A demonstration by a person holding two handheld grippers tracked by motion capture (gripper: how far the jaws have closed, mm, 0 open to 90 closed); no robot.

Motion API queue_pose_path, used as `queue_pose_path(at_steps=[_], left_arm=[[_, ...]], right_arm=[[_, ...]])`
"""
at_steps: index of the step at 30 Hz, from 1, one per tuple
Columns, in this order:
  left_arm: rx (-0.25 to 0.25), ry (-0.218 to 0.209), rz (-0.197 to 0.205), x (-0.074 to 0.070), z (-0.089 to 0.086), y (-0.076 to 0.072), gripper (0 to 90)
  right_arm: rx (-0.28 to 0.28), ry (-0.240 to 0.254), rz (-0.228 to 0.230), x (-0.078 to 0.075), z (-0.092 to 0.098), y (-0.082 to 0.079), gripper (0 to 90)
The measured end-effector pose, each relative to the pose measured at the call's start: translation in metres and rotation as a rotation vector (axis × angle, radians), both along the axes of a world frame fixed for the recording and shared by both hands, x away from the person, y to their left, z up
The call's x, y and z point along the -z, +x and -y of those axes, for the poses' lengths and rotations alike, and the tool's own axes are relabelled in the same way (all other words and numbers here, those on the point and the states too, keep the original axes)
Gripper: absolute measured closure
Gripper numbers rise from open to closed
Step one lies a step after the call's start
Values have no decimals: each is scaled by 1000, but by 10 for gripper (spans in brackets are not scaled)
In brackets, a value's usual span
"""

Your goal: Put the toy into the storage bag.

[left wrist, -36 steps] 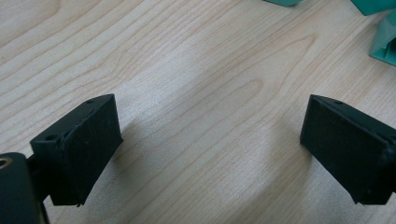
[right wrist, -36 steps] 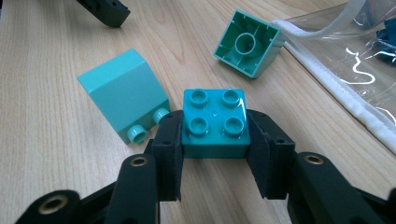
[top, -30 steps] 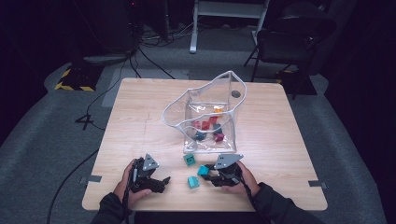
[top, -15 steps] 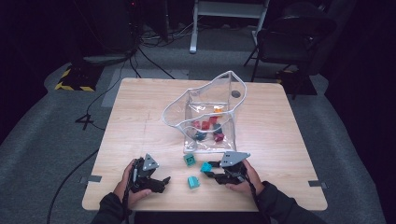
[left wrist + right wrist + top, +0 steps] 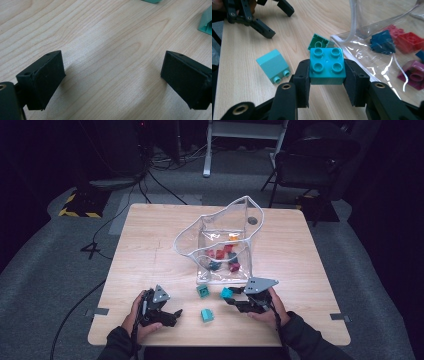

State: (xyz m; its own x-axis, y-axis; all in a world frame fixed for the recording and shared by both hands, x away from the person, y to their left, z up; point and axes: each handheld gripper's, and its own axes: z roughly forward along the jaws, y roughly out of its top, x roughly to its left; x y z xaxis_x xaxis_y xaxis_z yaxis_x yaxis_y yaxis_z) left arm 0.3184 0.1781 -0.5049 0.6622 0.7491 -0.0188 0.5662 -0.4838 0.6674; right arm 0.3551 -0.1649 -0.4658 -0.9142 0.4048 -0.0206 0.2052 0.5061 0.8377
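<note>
Turquoise brick | pinched by its flat sides in right tongs, just before clear bag | likely light, rigid, slick (studs up) | left tongs spread, empty

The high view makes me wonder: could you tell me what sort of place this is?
Probably a recording lab or studio: a lone wooden table on grey carpet, dark surroundings, loose cables and hazard tape on the floor.

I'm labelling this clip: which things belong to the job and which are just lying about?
In the job:
right tool, shut on the turquoise brick
clear bag with bricks inside
two teal bricks on the table

Lying about:
chair
floor cables
</note>
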Motion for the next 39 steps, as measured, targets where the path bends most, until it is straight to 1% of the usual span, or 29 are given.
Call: queue_pose_path(at_steps=[5,9,12,15,17,20,22,25,28,34,36,38,39], left_arm=[[0,0,0,0,0,0,54],[1,1,1,0,0,0,54],[-1,1,1,0,0,0,54],[-1,1,0,0,0,0,54],[0,0,1,0,0,0,54],[0,1,1,0,0,0,53],[-1,3,1,0,0,0,52],[0,3,-1,0,0,0,52],[2,3,-4,0,0,0,49],[0,3,-3,0,0,0,49],[0,3,-3,0,0,0,49],[0,3,-4,0,0,0,50],[1,3,-4,0,0,0,50]], right_arm=[[14,24,24,-13,9,-1,596],[29,43,30,-21,17,-2,596],[39,46,40,-27,19,-4,596],[40,49,54,-34,21,-6,596],[36,54,55,-38,23,-6,596],[38,70,58,-50,26,-7,596],[38,76,71,-58,27,-7,596],[41,69,90,-70,28,-5,596],[42,75,103,-86,29,-3,596],[45,81,148,-115,30,0,596],[47,99,152,-126,31,3,596],[63,108,183,-134,31,5,596],[66,116,185,-138,31,8,596]])
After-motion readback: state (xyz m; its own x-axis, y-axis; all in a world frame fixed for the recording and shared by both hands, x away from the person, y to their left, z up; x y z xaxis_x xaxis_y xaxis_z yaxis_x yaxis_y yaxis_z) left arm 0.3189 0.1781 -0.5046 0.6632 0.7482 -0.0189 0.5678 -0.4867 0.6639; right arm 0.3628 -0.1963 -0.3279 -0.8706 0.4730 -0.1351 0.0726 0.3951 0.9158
